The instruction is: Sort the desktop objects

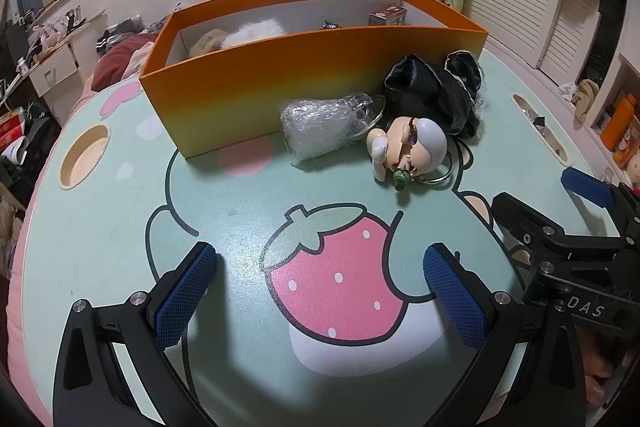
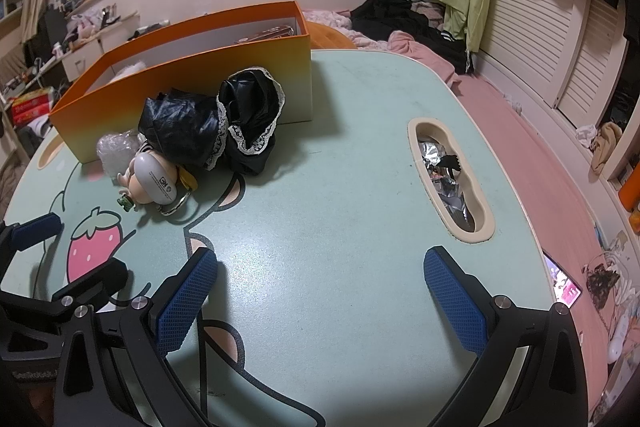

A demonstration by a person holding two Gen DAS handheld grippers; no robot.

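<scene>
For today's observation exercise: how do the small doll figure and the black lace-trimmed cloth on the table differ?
The doll figure is hard, pale and smooth, lying on its side; the black cloth is soft, dark and crumpled in a heap. The doll figure is smaller and carries a metal ring; the black cloth has white lace edging. Both lie on the table outside the orange box.

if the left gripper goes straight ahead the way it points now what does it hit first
Probably the crinkled plastic bag lying against the orange box. The left gripper is open, with only bare table before that. Depth is hard to judge.
</scene>
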